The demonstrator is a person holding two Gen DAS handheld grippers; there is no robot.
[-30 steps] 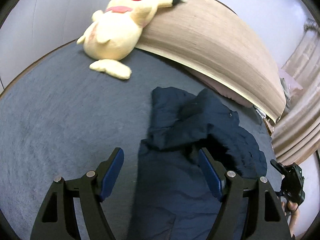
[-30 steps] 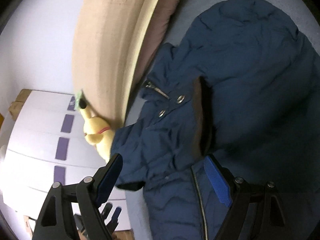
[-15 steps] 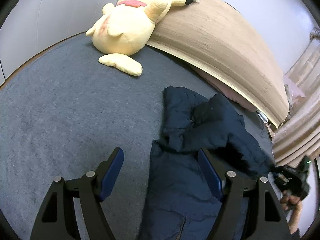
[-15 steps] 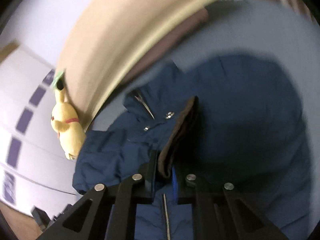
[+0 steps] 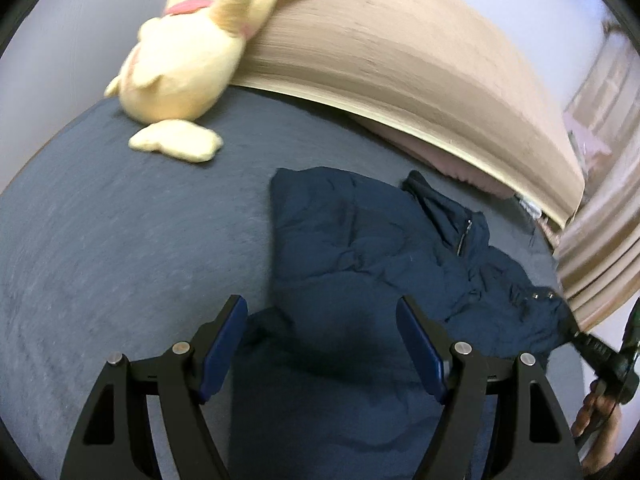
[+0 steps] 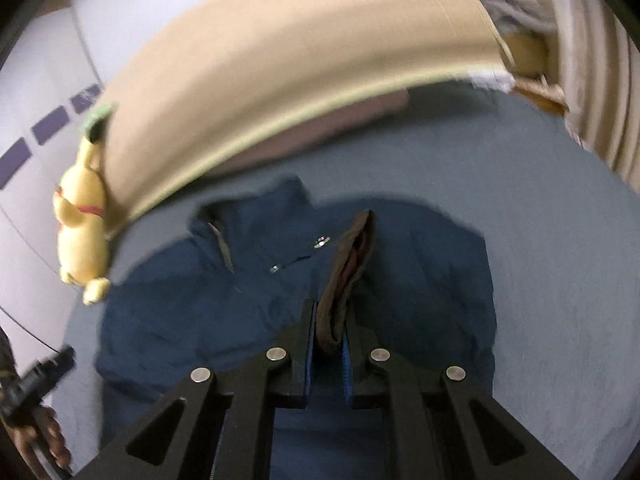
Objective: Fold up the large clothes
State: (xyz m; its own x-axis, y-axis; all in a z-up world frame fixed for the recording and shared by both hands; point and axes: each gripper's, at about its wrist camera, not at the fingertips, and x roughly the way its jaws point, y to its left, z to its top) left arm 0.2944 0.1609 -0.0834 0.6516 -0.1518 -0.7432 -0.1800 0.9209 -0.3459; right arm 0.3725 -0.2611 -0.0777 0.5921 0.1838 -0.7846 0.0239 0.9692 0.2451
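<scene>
From where I stand, the far left of the left wrist view holds a yellow plush toy, up at about 11 o'clock, leaning its head against the tan wooden headboard that arcs across the top toward 2 o'clock. Its foot rests on the grey-blue bed cover. The left gripper hangs low at 6 o'clock with its blue-padded fingers spread wide and nothing between them, poised over the near part of the navy padded jacket. The jacket lies rumpled on the bed cover from the centre out toward 4 o'clock, its zipper and snaps showing on the right half. At 4 o'clock the other tool's tip meets the jacket's edge, beside pale curtains.

In the right wrist view, the toy sits at 9 o'clock against the headboard, and the jacket spreads across the middle of the cover. The right gripper at 6 o'clock is pinched tight on the jacket's brown-lined front edge, which rises from between the pads toward the centre. This view is blurred.
</scene>
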